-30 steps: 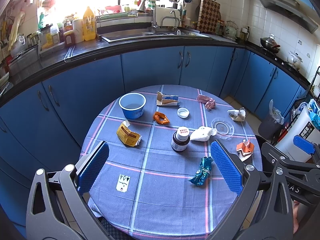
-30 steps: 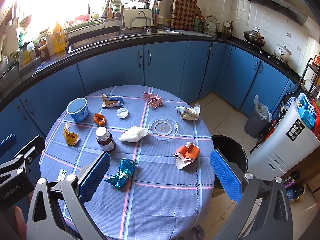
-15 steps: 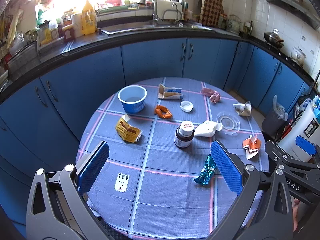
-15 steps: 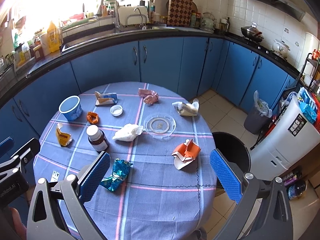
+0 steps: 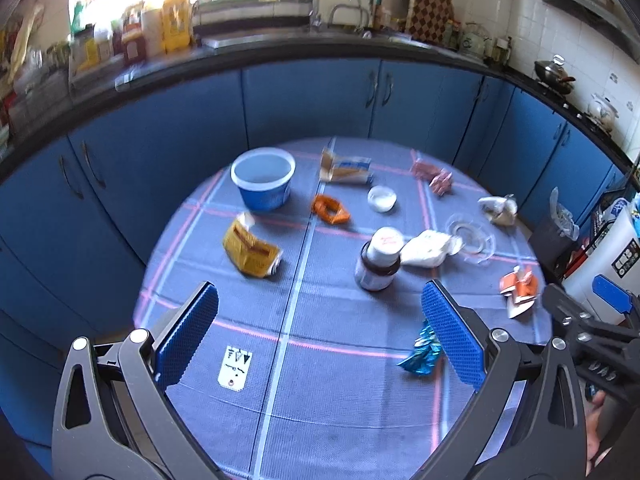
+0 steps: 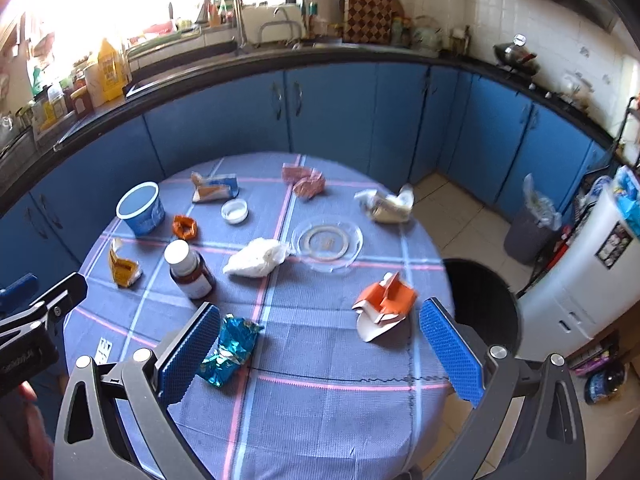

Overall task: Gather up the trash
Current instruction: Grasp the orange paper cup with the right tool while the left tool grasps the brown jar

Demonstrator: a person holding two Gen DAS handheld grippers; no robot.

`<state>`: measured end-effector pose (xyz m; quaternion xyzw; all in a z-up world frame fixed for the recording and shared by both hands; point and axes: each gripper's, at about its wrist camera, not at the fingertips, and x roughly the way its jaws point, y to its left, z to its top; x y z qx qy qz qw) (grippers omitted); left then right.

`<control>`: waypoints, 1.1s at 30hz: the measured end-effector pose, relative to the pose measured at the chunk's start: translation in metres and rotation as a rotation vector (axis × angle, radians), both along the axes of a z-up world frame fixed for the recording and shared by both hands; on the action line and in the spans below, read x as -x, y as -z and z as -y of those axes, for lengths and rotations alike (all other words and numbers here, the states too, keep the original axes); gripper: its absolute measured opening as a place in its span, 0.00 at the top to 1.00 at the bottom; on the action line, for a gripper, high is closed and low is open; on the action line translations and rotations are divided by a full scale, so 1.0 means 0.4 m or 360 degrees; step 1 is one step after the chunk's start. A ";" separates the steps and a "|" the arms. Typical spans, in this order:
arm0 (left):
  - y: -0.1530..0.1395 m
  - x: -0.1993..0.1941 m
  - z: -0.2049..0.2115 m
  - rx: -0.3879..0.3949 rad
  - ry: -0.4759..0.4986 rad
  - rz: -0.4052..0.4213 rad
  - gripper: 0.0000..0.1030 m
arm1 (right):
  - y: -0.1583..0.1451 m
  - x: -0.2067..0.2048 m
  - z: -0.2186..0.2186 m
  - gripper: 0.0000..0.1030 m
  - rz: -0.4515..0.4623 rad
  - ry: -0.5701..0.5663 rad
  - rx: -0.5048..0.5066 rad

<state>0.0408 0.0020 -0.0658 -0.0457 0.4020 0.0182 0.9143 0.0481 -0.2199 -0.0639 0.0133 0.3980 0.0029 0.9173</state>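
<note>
Around the littered round table curve blue cabinets.

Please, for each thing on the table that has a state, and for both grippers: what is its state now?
left gripper: open, empty
right gripper: open, empty
blue tub: upright, no lid
brown bottle: upright, capped
yellow carton: crushed, on its side
orange carton: torn open, flattened
teal wrapper: crumpled
black bin: open

Bright daylight, window glare blown out upper left, slight motion blur (left view worse), fisheye-curved edges
</note>
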 end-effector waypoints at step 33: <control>0.253 -0.283 0.147 -0.0093 0.0238 -0.0332 0.56 | 0.268 -0.220 0.120 0.66 -0.0334 -0.0021 0.0007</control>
